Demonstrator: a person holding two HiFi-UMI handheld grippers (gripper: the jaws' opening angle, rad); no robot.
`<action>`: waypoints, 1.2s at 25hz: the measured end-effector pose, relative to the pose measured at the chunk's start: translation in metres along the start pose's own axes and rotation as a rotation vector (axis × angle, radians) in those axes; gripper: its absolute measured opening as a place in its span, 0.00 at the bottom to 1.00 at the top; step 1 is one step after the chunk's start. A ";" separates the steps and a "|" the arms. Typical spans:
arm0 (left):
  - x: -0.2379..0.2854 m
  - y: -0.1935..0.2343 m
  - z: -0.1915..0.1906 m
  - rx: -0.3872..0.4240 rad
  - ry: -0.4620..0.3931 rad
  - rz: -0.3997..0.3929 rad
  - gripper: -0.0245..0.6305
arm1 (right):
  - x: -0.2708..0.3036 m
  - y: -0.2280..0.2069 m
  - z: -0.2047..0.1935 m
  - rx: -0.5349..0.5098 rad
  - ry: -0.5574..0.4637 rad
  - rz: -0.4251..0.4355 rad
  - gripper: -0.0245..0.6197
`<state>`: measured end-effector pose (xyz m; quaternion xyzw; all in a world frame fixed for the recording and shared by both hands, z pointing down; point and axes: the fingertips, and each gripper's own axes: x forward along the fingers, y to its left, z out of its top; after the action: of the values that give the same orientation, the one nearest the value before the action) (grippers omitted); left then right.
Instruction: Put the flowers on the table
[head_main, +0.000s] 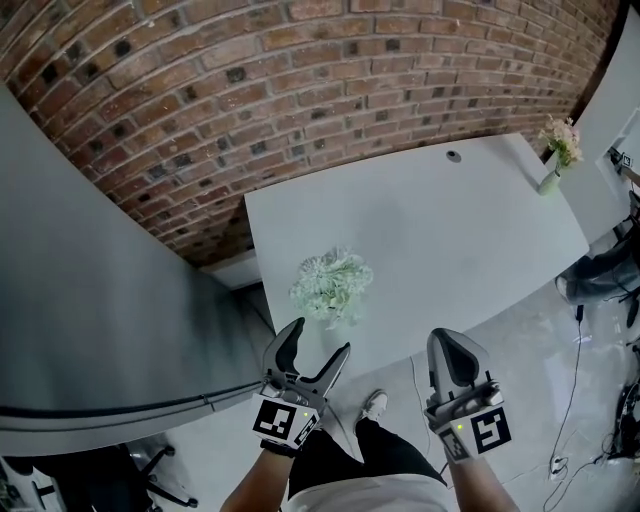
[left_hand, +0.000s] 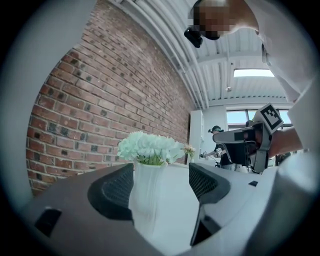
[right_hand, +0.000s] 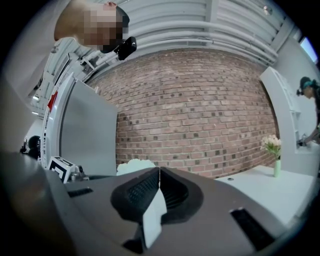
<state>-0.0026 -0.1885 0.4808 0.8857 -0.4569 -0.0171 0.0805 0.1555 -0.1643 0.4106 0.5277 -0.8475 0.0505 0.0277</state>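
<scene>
- Red-brown brick wall: fills the background well ahead of both grippers, beyond the table.
- Tall grey panel: stands to the left of the left gripper.
- Flat white table: extends forward from both grippers, whose jaw tips are at its near edge.
- Left gripper: grey, two-jaw, with a marker cube. The jaws stand wide apart and hold nothing. They point at the white vase, which shows in the gap between them, with neither pad pressing on it.
- Right gripper: the same build. The jaws are closed tip to tip and empty. It sits to the right of the left gripper, well apart from the flowers.
- Pale green flowers in a slender white vase: on the table, just ahead of the left gripper's jaw tips. The vase is upright with its long axis vertical, and the blooms face up.
- Small cream-pink flowers in a slim green vase: upright at the table's far corner, far ahead and to the right of the right gripper.
</scene>
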 end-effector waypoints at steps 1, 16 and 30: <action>-0.003 -0.001 0.003 -0.002 -0.002 0.004 0.57 | 0.000 0.001 0.002 -0.001 -0.004 0.002 0.07; -0.040 -0.008 0.054 0.004 -0.075 0.035 0.22 | -0.029 -0.001 0.018 0.009 -0.035 -0.031 0.07; -0.065 -0.043 0.079 -0.036 -0.069 0.000 0.05 | -0.030 0.035 0.047 0.017 -0.087 0.037 0.07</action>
<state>-0.0135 -0.1211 0.3932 0.8831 -0.4590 -0.0556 0.0805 0.1377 -0.1275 0.3588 0.5139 -0.8570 0.0350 -0.0146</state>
